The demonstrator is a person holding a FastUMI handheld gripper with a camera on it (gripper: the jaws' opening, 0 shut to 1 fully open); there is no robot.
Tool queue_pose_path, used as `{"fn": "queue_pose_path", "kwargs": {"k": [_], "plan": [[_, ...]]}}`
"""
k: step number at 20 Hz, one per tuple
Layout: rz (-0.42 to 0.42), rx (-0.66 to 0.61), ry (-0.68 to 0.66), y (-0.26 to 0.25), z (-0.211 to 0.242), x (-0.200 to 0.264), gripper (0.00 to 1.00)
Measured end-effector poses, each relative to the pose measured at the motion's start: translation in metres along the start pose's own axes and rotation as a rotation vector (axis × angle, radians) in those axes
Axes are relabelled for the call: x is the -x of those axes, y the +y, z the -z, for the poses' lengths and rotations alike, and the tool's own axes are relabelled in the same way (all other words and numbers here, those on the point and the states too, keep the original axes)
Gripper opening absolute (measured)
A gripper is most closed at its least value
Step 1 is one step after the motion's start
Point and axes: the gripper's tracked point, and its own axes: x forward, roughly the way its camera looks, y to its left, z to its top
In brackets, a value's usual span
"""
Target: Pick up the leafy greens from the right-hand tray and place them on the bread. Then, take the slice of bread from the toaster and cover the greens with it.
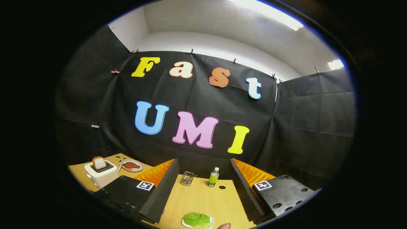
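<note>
Above the wooden worktop (200,200), jaws spread wide, gripping nothing.

Between the fingers (159,194), near their base: leafy greens (197,219) on a white tray (187,224); well off to the left, white toaster (100,175) with a bread slice (99,162) upright in its slot; beside it, plate of red food (131,165); beyond the fingertips, green bottle (213,177) and small metal holder (187,178).

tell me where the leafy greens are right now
In the gripper view, the leafy greens lie on a small white tray on the wooden table, low between the open fingers of the hand-held gripper, nearer than the green bottle.
</note>
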Motion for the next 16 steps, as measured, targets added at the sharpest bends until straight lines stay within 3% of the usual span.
{"fn": "queue_pose_path", "kwargs": {"k": [16], "plan": [[0.005, 0.012, 0.023, -0.001, 0.006, -0.0012, 0.97]]}}
